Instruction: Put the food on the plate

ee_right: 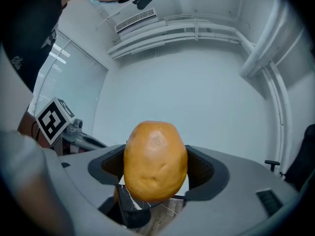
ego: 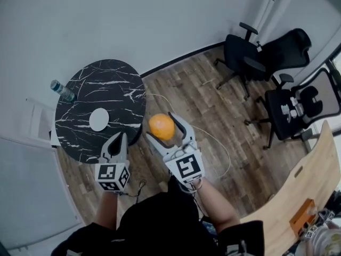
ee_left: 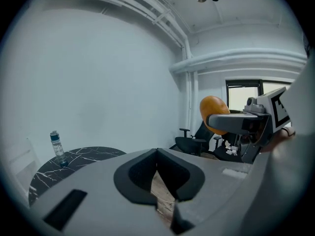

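An orange-brown potato (ego: pixel 161 126) sits between the jaws of my right gripper (ego: pixel 165 128), which is shut on it, held in the air over the wooden floor just right of the round black marble table (ego: pixel 106 84). The potato (ee_right: pixel 155 160) fills the right gripper view, and the left gripper view catches the same potato (ee_left: pixel 214 113) at upper right. A small white plate (ego: pixel 99 119) lies on the table's near part. My left gripper (ego: pixel 121 138) is shut and empty, at the table's near edge, close below the plate.
A water bottle (ego: pixel 63 90) stands at the table's far left edge, and the bottle (ee_left: pixel 57 146) also shows in the left gripper view. Black office chairs (ego: pixel 266 57) stand at the right. A light wooden tabletop (ego: pixel 303 196) holds an orange item at lower right. A cable (ego: pixel 213 143) runs across the floor.
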`<state>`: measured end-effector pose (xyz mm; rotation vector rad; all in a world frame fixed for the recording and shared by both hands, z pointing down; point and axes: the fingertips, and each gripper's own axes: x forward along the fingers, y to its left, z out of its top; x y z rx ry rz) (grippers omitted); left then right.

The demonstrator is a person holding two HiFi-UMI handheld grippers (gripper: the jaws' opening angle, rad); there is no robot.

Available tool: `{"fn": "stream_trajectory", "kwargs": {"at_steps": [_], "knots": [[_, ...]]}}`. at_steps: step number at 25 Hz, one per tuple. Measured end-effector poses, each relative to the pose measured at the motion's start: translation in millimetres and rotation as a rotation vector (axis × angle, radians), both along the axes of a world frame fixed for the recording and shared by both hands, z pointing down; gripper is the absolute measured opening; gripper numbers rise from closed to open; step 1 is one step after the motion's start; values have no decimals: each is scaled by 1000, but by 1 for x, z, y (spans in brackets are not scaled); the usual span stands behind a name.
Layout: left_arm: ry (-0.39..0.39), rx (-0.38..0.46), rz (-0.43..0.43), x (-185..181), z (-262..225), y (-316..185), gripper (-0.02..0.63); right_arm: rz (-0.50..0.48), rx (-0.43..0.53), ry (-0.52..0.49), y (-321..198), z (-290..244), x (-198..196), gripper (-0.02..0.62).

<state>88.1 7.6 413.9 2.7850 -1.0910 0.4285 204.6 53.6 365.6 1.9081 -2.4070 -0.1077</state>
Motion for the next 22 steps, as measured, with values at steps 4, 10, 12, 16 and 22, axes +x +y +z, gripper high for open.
{"fn": "stream_trajectory", "kwargs": {"at_steps": [4, 10, 12, 16, 22], "knots": [[-3, -14, -12, 21, 2, -17, 0, -23, -35, -11, -19, 11, 20, 345], [-19, -33, -71, 16, 14, -36, 0, -103, -77, 6, -51, 30, 18, 345], [-21, -42, -98, 7, 17, -41, 0, -135, -89, 11, -61, 36, 9, 345], [-25, -43, -148, -13, 20, -54, 0, -217, -108, 41, -84, 45, -17, 345], [-10, -90, -198, -43, 37, -72, 0, -345, -130, 121, -113, 59, -61, 345]]}}
